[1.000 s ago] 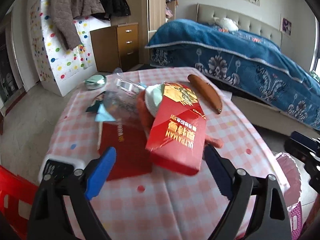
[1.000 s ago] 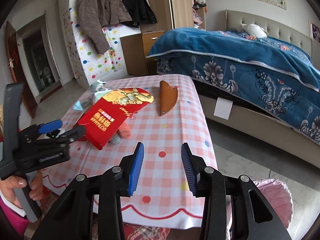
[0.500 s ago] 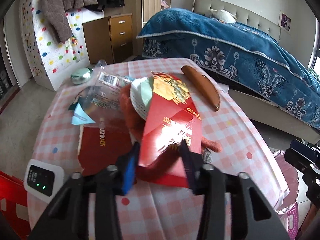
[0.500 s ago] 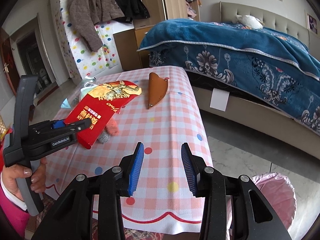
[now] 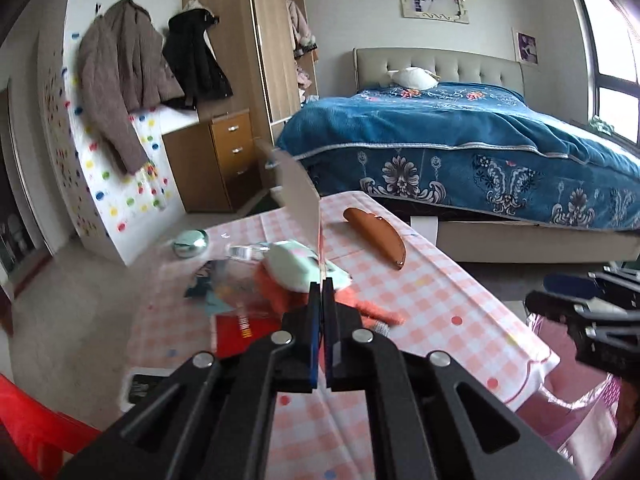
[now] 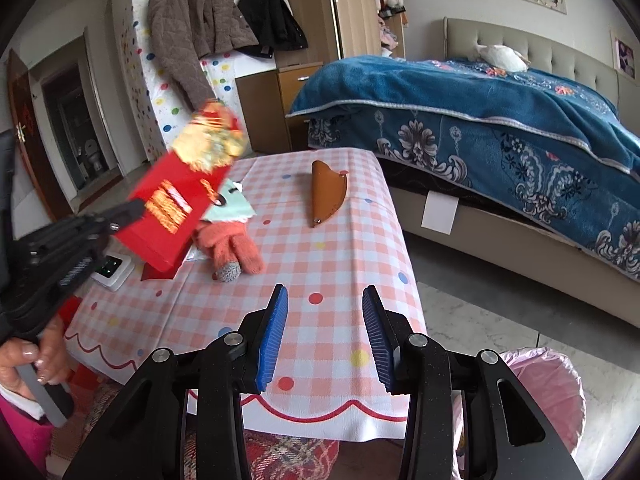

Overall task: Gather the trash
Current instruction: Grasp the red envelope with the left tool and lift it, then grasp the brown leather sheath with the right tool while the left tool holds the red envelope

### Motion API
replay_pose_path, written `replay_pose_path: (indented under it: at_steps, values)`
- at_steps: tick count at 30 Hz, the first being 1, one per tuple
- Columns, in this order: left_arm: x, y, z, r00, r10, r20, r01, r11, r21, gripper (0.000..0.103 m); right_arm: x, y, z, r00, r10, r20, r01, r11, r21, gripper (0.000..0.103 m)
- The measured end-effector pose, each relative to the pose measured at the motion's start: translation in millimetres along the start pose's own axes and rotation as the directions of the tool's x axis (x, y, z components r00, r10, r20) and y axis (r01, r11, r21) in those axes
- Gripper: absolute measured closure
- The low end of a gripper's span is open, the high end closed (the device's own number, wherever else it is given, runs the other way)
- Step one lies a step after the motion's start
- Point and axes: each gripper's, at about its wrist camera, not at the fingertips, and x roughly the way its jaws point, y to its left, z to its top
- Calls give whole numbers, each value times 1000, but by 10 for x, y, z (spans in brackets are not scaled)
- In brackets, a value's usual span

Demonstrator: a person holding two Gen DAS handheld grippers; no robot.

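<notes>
Right wrist view: red packet is clamped in left tongs; right tongs are released. Packet should be carried level to pink bin.

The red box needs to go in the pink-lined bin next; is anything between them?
Nothing visible: the red box, held off the table in the left hand-held gripper, has open air toward the pink-lined bin.

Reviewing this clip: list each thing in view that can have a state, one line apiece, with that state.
left gripper: shut on the red packet
red packet: lifted off the table, tilted
right gripper: open, empty
brown sheath: lying flat on the table
orange glove: lying on the table
pink bin bag: open beside the table
</notes>
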Motion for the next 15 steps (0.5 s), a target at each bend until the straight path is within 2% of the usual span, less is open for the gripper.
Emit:
replay_pose_path:
  at_steps: [6, 11, 15]
  values:
    - [-30, 38, -249, 999, 20, -43, -19, 1000, 15, 103, 5, 0, -65, 1000, 12, -14, -12, 1000, 8, 62]
    - [149, 112, -438, 993, 10, -116, -15, 999, -41, 102, -1, 8, -98, 1000, 12, -20, -12, 1000, 2, 62]
    - [216, 137, -461, 992, 12, -128, -20, 998, -60, 97, 27, -9, -109, 1000, 6, -25, -6, 1000, 10, 62]
